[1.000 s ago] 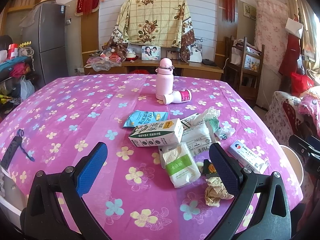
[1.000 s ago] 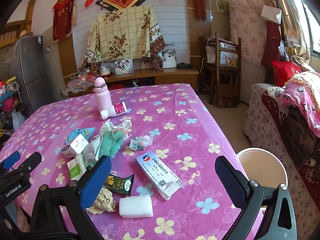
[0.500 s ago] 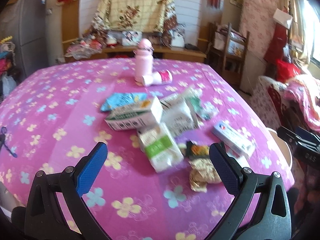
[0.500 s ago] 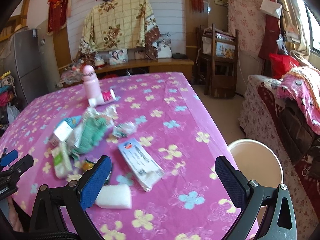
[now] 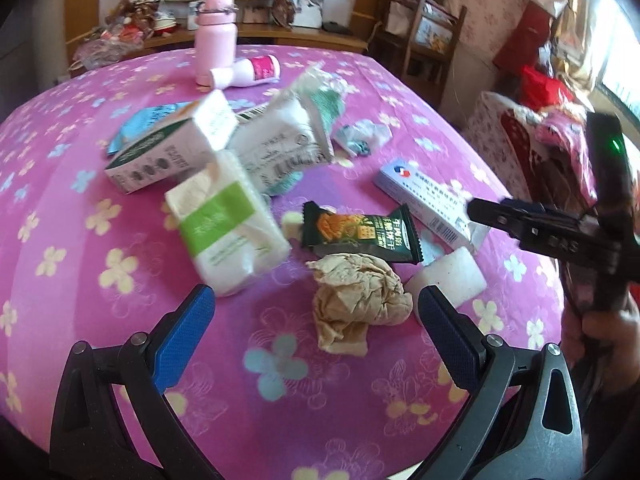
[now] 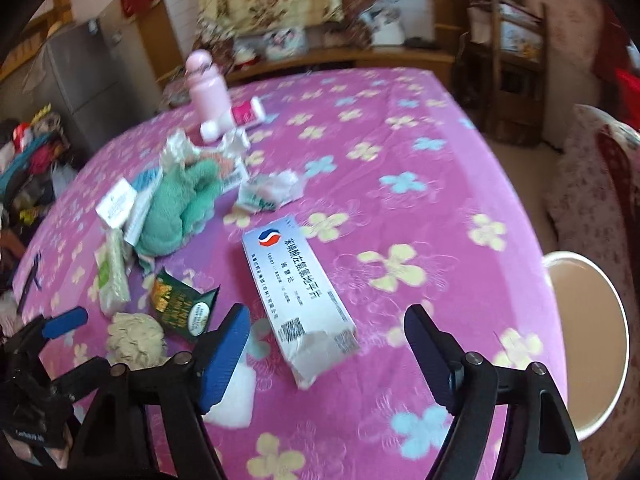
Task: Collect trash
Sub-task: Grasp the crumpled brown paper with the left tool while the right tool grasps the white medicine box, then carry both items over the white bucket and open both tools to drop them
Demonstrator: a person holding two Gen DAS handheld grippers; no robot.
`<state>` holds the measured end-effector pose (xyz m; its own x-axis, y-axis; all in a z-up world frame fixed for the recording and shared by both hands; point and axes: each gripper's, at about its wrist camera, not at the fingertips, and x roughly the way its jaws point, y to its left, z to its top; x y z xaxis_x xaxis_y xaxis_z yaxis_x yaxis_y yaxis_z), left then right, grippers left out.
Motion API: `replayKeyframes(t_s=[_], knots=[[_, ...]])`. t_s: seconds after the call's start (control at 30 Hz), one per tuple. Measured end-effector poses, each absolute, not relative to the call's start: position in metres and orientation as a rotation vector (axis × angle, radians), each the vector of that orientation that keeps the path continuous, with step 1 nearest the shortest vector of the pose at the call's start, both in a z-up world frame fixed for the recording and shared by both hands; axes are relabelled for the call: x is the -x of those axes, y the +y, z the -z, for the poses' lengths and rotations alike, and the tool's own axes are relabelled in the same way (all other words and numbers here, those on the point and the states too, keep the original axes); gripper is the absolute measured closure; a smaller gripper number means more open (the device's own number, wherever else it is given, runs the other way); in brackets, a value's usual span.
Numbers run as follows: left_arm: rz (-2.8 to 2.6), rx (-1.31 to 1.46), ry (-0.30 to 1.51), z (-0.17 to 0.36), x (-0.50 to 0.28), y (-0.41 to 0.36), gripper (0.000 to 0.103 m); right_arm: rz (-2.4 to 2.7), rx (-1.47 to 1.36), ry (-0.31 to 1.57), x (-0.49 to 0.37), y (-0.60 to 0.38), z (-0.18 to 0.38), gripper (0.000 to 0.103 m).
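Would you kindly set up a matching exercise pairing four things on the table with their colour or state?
Things:
1. water bottle
2. paper ball
3. snack wrapper
4. medicine box

Descriptions:
A. dark green, lying flat
B. pale blue-white, torn open at one end
C. pink, standing upright
D. tan, crumpled

Pairs: 1-C, 2-D, 3-A, 4-B
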<state>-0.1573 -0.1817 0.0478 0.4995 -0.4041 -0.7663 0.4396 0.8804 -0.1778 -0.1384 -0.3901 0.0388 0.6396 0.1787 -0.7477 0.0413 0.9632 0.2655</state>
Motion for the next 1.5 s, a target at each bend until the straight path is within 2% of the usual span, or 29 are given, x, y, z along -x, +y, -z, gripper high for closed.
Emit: replayKeyframes(t_s=[0.17,0.2,0.23,0.27,0.3,0.43,0.87,1.2,1.3,1.33,1.37,1.5], knots=[[0.529,-0.121,0.932,-0.038,0.152,-0.201,0.019,-0.115,-0.147,0.974,0.111,-0.38,-0.019,0.025],[0.535,-0.125,0.941,-0.036,0.15,-0.204,0.028,-0.107,-0.121,0.987,0.106,-0.379,-0.014,0.026],[0.54,-0.124,0.953,-0.034,0.148,-0.204,0.039,-0.097,-0.094,1.002,0.102,-0.378,-0.011,0.033],[0.547,-0.118,0.971,-0.031,0.146,-0.205,0.045,-0.098,-0.085,1.011,0.1,-0.378,-0.008,0.043],[0.562,-0.102,0.995,-0.028,0.143,-0.205,0.053,-0.086,-0.069,0.995,0.1,-0.378,-0.009,0.047],[0.573,-0.085,1.012,-0.032,0.145,-0.204,0.066,-0.103,-0.11,0.977,0.109,-0.387,-0.015,0.048],[0.662,-0.124,0.92,-0.091,0.168,-0.24,0.068,0.026,-0.203,0.834,0.175,-0.45,-0.052,0.053],[0.781,-0.183,0.886,-0.108,0.184,-0.316,0.068,0.087,-0.241,0.919,0.21,-0.493,-0.027,0.053],[0.79,-0.197,0.886,-0.107,0.186,-0.328,0.068,0.096,-0.267,0.954,0.209,-0.497,-0.02,0.044],[0.791,-0.204,0.887,-0.107,0.187,-0.33,0.068,0.106,-0.258,0.96,0.206,-0.496,-0.019,0.035],[0.79,-0.213,0.889,-0.105,0.187,-0.333,0.068,0.111,-0.25,0.958,0.204,-0.496,-0.017,0.031],[0.784,-0.229,0.893,-0.104,0.188,-0.339,0.068,0.1,-0.207,0.961,0.188,-0.488,-0.011,0.031]])
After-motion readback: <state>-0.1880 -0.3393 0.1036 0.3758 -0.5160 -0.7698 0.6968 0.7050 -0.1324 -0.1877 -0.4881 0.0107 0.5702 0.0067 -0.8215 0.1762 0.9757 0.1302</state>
